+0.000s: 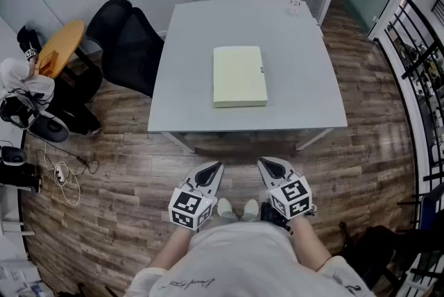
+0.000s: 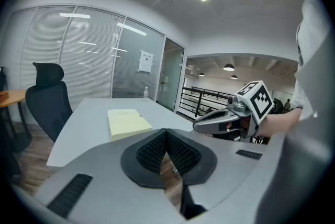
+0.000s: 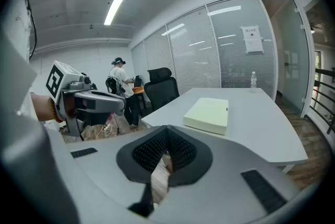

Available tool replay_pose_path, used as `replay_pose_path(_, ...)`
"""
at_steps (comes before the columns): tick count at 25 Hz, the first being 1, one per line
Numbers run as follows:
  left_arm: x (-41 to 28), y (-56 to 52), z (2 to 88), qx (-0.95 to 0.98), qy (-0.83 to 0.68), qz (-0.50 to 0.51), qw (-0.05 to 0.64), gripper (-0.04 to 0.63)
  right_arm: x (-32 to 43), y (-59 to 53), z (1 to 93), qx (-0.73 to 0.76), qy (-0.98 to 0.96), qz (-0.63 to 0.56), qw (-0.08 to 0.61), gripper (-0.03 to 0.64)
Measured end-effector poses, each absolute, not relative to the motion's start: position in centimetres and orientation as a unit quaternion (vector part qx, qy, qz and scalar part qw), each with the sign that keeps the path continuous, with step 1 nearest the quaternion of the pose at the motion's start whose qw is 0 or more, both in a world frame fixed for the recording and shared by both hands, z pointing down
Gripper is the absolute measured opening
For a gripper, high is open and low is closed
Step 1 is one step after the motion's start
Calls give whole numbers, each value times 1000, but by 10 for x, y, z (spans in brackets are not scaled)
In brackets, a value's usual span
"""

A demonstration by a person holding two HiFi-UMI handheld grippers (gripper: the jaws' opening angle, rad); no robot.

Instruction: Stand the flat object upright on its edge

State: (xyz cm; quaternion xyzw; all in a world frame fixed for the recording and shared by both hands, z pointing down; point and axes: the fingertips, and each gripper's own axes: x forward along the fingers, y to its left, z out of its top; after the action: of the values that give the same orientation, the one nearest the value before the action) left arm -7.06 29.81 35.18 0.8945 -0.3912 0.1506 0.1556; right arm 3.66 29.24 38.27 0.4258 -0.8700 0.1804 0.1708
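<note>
Yellow box (image 1: 239,75) is lying flat mid-way across the grey table (image 1: 187,32), well apart from me. I am holding the left gripper (image 1: 216,166) and the right gripper (image 1: 264,163) short of the table, each with jaws pressed together on nothing. In tipping it up, I am risking it sliding across the smooth top or toppling back. It is looking thin, broad and pale, with a small dark mark on its right edge.

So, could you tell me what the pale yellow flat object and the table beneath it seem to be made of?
The flat object looks like matte card or paper-covered board: even pale yellow, no glare, crisp corners; plastic is possible. The table looks like smooth grey laminate: uniform colour, soft sheen, thin flat edge.
</note>
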Motion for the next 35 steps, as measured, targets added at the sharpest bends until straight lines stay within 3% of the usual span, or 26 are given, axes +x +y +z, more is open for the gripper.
replay_pose_path(19, -79, 294, 343, 900, -388, 127, 150, 12, 23, 301, 373, 433, -870, 168, 168, 25)
replay_pose_path(35, -50, 296, 337, 889, -419, 114, 145, 12, 64, 298, 365, 419, -879, 158, 165, 25)
